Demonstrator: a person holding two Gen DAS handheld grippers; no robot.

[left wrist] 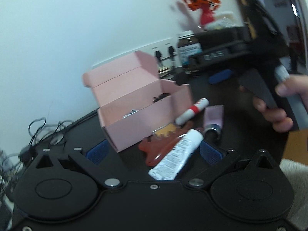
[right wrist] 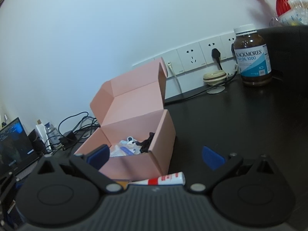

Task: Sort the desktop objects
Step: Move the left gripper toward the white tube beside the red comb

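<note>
Standing open on the black desk [right wrist: 231, 127], the pink cardboard box [right wrist: 134, 134] has its lid tipped back toward the white wall, and inside it lie a few small things: something black and some pale packets, too jumbled to name. The left gripper [left wrist: 154, 152] hovers low with its blue-padded jaws spread wide and nothing between them; just ahead of it a white tube [left wrist: 177, 156] lies across a flat reddish-brown piece [left wrist: 157, 146], with a red-and-white tube [left wrist: 192, 111] and a pink tube [left wrist: 213, 121] just beyond, all close to the right of the box. The right gripper [right wrist: 156, 156] is also spread and empty, aimed at the near corner of the box, the red-and-white tube lying just under its nose. A hand [left wrist: 283, 105] grips a black handle at the right edge of the left view. Far right, a Blackmores fish oil bottle [right wrist: 252, 55] stands near the wall sockets [right wrist: 192, 57].
</note>
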